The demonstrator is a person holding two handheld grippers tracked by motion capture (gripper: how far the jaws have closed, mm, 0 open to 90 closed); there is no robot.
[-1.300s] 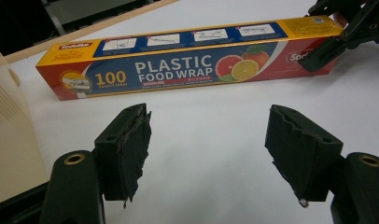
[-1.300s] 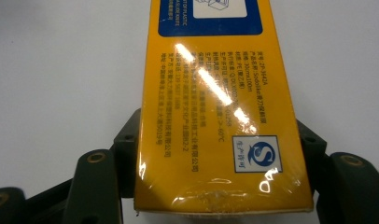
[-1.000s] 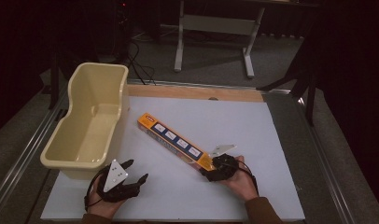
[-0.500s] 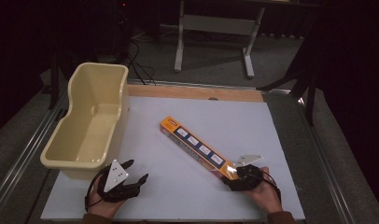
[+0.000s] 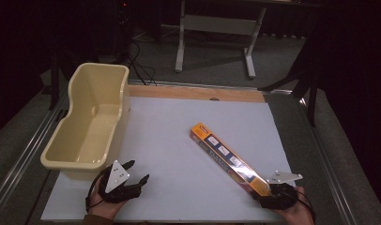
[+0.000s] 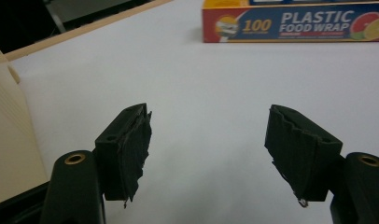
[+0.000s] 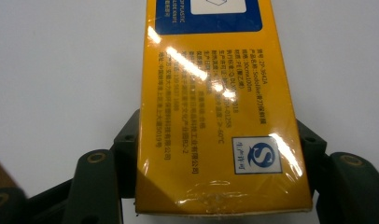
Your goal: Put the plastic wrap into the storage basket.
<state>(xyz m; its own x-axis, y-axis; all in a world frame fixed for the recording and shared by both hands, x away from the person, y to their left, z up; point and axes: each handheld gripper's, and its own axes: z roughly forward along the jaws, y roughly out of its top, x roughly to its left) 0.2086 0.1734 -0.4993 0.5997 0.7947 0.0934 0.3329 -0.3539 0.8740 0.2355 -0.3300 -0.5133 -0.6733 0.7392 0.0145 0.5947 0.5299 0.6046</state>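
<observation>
High view: at the lower right of the frame, the right tongs (image 5: 273, 193) clamp the near end of a long orange box of plastic food wrap (image 5: 227, 159), which lies diagonally on the white table (image 5: 179, 136), its far end pointing toward the centre. At the lower left, the left tongs (image 5: 134, 176) rest released and empty just below the cream plastic tub (image 5: 87, 126), which stands along the table's left edge, well apart from the box.

Left gripper view: the two black pads (image 6: 131, 154) stand wide apart over bare table, nothing between them. The food wrap box (image 6: 290, 21) lies across the top of the frame, its label readable, and a wall of the tub (image 6: 10, 135) fills the left edge.

Right gripper view: the box (image 7: 215, 107) runs up the middle of the frame, glossy film catching the light, with the tongs pressed against both of its long sides near the end.

The risk from here is judged to lie in that grip: the tongs hold a long box at one extreme end, and its wrapping looks slick. Lifting or swinging it could let the free end sag, twist between the pads or slide out, and a wide swing toward the tub could knock the far end against the rim.
</observation>
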